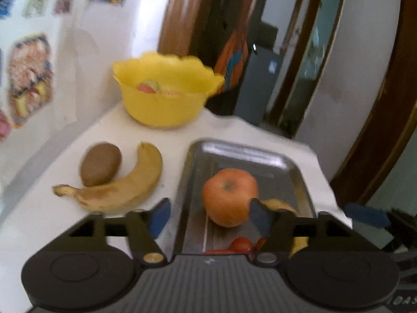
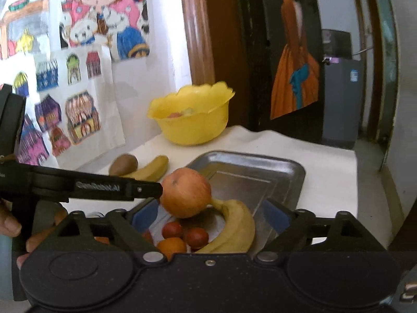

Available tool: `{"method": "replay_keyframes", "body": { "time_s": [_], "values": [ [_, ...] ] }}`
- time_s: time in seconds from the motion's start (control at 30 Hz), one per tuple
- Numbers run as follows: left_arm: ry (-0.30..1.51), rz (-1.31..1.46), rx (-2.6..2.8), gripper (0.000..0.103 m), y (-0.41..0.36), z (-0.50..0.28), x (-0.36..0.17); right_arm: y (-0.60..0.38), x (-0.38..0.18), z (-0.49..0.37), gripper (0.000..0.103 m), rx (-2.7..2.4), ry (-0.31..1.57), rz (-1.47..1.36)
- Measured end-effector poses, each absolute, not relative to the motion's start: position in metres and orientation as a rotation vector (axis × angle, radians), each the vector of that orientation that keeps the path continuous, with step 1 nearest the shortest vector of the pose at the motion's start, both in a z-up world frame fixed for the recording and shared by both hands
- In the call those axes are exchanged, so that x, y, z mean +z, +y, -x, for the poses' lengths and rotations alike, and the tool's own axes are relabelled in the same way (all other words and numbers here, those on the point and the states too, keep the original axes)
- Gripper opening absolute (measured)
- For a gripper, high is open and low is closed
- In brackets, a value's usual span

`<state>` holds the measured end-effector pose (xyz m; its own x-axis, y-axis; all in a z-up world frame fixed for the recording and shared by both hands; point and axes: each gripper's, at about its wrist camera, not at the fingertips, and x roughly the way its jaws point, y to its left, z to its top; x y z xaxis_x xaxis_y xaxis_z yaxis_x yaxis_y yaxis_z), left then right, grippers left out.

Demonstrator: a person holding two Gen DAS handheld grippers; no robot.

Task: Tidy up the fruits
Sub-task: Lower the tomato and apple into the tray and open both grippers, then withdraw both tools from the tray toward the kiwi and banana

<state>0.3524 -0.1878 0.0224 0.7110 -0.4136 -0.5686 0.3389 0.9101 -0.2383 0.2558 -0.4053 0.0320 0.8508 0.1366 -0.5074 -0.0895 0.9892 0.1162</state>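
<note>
A red-orange apple (image 1: 229, 195) sits in the metal tray (image 1: 234, 151), with a second banana (image 2: 234, 229), small red fruits (image 2: 196, 237) and an orange (image 2: 170, 245) beside it. My left gripper (image 1: 209, 217) is open and straddles the apple: its right finger is against the fruit, its left finger is apart. My right gripper (image 2: 209, 217) hangs open over the tray's near end, holding nothing. A kiwi (image 1: 100, 164) and a banana (image 1: 117, 185) lie on the white table left of the tray. Behind them stands a yellow bowl (image 1: 166, 91) with fruit inside.
Drawings (image 2: 78, 114) hang on the wall along the table's left side. The table's right edge (image 2: 357, 182) drops off past the tray, with a dark door and a doorway beyond. A person's hand (image 2: 10, 224) holds the left gripper's handle at the lower left.
</note>
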Motion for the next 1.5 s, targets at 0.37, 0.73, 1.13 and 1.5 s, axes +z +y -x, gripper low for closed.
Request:
{"method": "replay_keyframes", "body": {
  "time_s": [0.37,0.73,1.13,1.5],
  "values": [
    [0.438,0.1,-0.382,0.102,-0.146,-0.245,0.083,-0.376,0.084,-0.137,0.102,0.017,0.392,-0.103],
    [0.346,0.056,-0.305,0.102,-0.084,-0.113,0.087,-0.319,0.096,-0.009,0.102,-0.078,0.369,-0.057],
    [0.389,0.025,-0.184,0.103,-0.036,-0.038,0.057,-0.276,0.058,0.041,0.102,-0.107,0.491,-0.056],
    [0.465,0.006,-0.141,0.103,-0.042,-0.072,0.039,-0.282,0.036,0.006,0.102,-0.066,0.544,-0.103]
  ]
}}
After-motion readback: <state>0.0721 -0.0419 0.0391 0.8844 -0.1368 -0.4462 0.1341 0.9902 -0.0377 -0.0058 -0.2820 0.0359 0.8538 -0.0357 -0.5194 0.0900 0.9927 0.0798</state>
